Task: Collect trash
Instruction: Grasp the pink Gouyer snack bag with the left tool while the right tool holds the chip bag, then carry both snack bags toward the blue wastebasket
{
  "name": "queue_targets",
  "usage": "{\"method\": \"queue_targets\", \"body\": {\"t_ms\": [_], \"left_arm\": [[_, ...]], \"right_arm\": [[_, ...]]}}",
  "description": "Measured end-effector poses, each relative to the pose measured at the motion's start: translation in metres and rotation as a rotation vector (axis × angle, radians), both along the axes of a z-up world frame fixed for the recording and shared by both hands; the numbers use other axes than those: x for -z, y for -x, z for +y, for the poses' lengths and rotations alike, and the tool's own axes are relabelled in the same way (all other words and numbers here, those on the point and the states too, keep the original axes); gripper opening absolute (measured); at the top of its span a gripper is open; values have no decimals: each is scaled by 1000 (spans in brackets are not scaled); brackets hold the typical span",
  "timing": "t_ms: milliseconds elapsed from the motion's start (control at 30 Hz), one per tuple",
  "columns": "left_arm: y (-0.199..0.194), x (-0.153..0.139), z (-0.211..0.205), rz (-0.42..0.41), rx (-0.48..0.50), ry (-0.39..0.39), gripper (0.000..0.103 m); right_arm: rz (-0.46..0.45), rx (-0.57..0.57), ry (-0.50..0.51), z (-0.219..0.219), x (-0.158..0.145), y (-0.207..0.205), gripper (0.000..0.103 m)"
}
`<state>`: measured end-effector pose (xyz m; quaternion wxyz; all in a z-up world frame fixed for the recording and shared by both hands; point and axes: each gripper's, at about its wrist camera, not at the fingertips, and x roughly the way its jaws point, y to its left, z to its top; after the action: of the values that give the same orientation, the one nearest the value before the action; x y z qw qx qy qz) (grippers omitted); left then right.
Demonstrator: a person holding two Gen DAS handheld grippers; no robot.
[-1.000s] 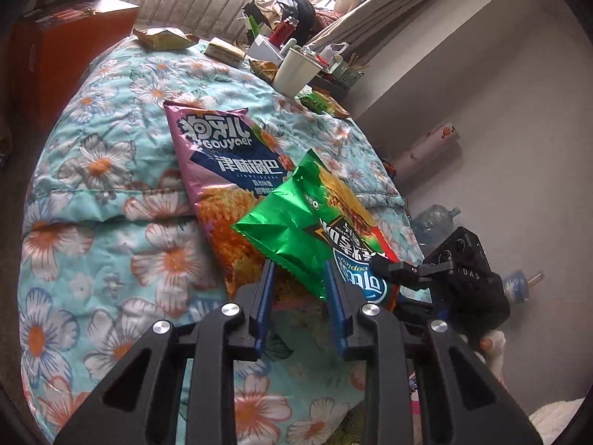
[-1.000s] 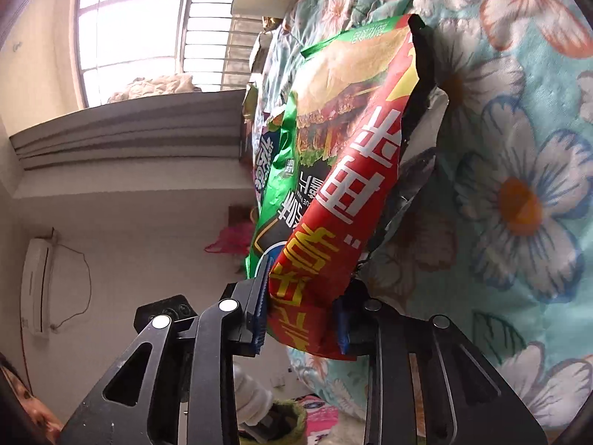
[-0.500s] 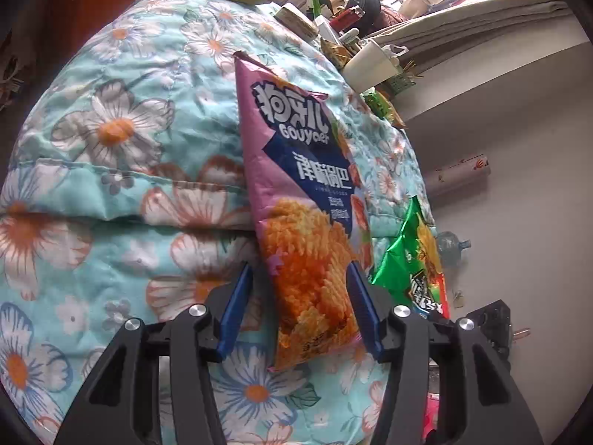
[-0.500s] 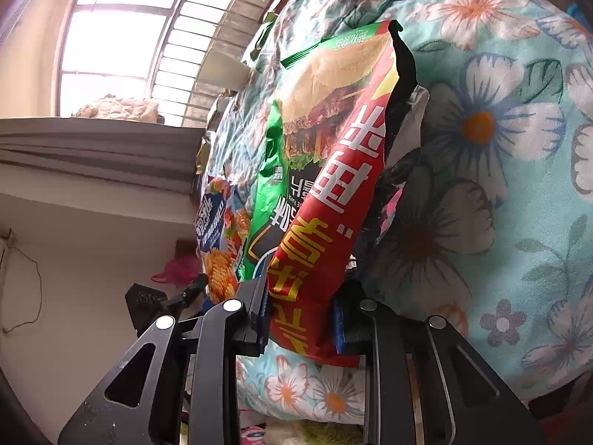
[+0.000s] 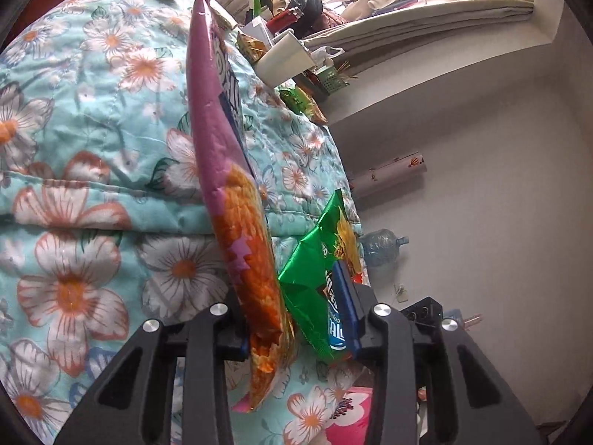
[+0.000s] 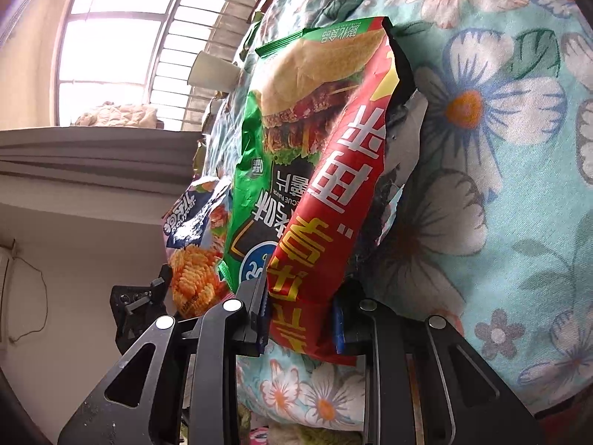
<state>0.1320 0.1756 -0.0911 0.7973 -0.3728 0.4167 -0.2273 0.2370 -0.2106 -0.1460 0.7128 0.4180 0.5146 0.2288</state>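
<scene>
My left gripper (image 5: 296, 315) has its jaws around the lower end of a purple and orange snack bag (image 5: 229, 193), which stands edge-on above the floral quilt (image 5: 92, 185); the jaws stand fairly wide and I cannot tell if they pinch it. My right gripper (image 6: 300, 319) is shut on the bottom of a green and red chip bag (image 6: 318, 170), lifted off the quilt (image 6: 500, 185). That bag also shows in the left wrist view (image 5: 318, 270), close to my left gripper's right finger. The purple bag shows in the right wrist view (image 6: 192, 244).
More wrappers (image 5: 300, 104), a white cup (image 5: 283, 59) and small clutter lie at the quilt's far end by the window. A water jug (image 5: 381, 248) and a paper roll (image 5: 389, 174) stand by the wall. The other gripper shows in the right wrist view (image 6: 137, 307).
My left gripper went from the green bag to the purple bag and lifted it from lying flat to edge-on. My right gripper kept hold of the green and red bag and shifted slightly.
</scene>
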Motion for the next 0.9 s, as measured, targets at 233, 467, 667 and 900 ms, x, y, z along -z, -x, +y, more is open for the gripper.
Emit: {"method": "queue_targets", "body": {"t_ms": [233, 467, 667, 900], "left_arm": [[16, -33, -21, -112, -22, -337, 12], [33, -62, -34, -259, -30, -541, 9], [45, -81, -40, -362, -19, -568, 9], [44, -102, -54, -431, 24, -529, 9]], "right_arm": [[-72, 15, 13, -18, -14, 14, 23], [-148, 42, 38, -31, -34, 23, 22], [-191, 58, 21, -39, -44, 31, 21], [-270, 101, 4, -63, -59, 48, 21]]}}
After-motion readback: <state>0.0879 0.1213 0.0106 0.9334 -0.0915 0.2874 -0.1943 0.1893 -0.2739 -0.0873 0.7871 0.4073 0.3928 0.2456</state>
